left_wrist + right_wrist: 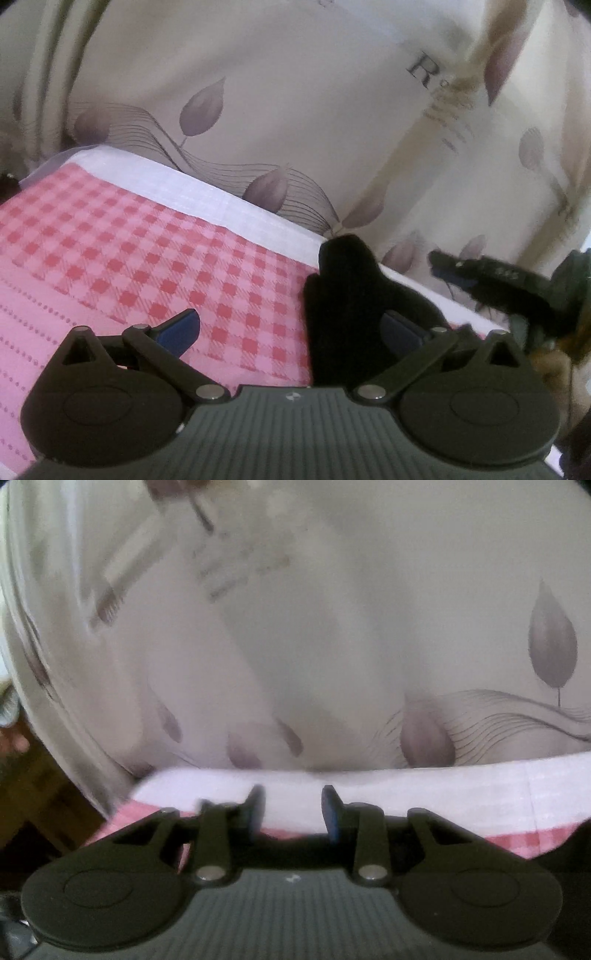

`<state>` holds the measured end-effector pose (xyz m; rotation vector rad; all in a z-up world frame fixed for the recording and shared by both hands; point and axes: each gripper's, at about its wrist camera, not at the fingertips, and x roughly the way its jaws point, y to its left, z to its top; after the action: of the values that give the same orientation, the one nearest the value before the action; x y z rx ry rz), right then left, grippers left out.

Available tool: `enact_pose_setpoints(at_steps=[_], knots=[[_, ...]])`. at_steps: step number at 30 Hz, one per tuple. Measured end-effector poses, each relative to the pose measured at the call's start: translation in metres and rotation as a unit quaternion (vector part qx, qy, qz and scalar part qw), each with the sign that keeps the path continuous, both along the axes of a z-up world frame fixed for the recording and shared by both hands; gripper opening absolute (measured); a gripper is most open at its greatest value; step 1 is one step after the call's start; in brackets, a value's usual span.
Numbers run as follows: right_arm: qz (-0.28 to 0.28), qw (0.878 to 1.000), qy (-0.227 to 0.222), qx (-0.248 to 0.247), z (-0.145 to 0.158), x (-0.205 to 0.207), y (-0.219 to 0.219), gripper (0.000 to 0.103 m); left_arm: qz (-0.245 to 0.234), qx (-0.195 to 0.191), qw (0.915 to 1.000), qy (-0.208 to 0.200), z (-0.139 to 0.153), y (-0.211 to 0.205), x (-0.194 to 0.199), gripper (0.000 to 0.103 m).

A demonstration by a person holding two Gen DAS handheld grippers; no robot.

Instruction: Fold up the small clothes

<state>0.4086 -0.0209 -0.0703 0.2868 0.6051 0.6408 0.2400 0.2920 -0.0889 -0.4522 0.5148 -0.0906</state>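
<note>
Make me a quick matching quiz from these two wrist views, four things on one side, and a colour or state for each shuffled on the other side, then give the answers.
Things:
1. left gripper
2. right gripper
3. small garment
4. checked cloth

Descriptions:
A. pink and red with a white border
B. black, lying between wide-spread fingers
C. fingers close together, nothing between them
D. fingers spread wide

Pairs: 1-D, 2-C, 3-B, 4-A
</note>
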Motion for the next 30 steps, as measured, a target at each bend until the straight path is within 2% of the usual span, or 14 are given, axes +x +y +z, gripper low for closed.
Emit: enact_pose_setpoints(at_steps=[2,6,10,12,16,18,19,20,21,23,25,27,28,30], knots=[[0.015,1.000,-0.009,0.006,0.005,-0.017,-0.012,0.034,-0.011,0.004,0.9999,-0.006,0.000,-0.005,0.000,0.102],[0.026,1.000,-0.007,0.001,0.009,-0.049,-0.046,0.034,-0.024,-0.016,0.9995,-0.016,0.004,-0.020,0.007,0.102],[-0.018,1.000,0.023,0.000,-0.002,-0.080,-0.109,0.034,-0.034,-0.045,0.9983,-0.019,0.007,-0.048,0.024,0.103],[-0.044,0.998,0.019,-0.029,-0.006,-0.088,-0.139,0.034,-0.042,-0.048,0.9979,-0.014,0.005,-0.064,0.036,0.103],[-0.065,0.996,0.023,-0.056,-0.014,-0.079,-0.190,0.035,-0.028,-0.032,0.9991,0.003,-0.007,-0.087,0.059,0.103],[-0.106,0.989,0.035,-0.096,-0.022,-0.067,-0.207,0.035,-0.010,-0.017,0.9995,0.024,-0.018,-0.090,0.067,0.103],[-0.124,0.986,0.048,-0.099,-0.026,-0.061,-0.217,0.035,0.003,-0.012,0.9994,0.031,-0.023,-0.089,0.068,0.103],[-0.144,0.985,0.061,-0.074,-0.030,-0.057,-0.231,0.035,0.014,-0.007,0.9990,0.042,-0.028,-0.087,0.069,0.103],[-0.154,0.985,0.068,-0.029,-0.033,-0.058,-0.247,0.035,0.022,-0.007,0.9982,0.056,-0.033,-0.083,0.071,0.103],[-0.172,0.983,0.054,0.040,-0.030,-0.064,-0.262,0.038,0.033,-0.015,0.9985,0.042,-0.034,-0.079,0.064,0.103],[-0.133,0.989,0.028,0.052,-0.022,-0.068,-0.255,0.037,0.034,-0.012,0.9986,0.038,-0.035,-0.077,0.057,0.103],[-0.028,0.999,0.030,0.033,-0.018,-0.067,-0.230,0.037,0.031,-0.008,0.9990,0.029,-0.036,-0.078,0.051,0.103],[0.022,1.000,0.017,-0.007,-0.015,-0.070,-0.209,0.037,0.031,-0.008,0.9991,0.026,-0.035,-0.077,0.049,0.103],[0.083,0.993,0.006,-0.082,-0.017,-0.071,-0.170,0.037,0.033,-0.012,0.9992,0.018,-0.036,-0.078,0.045,0.103]])
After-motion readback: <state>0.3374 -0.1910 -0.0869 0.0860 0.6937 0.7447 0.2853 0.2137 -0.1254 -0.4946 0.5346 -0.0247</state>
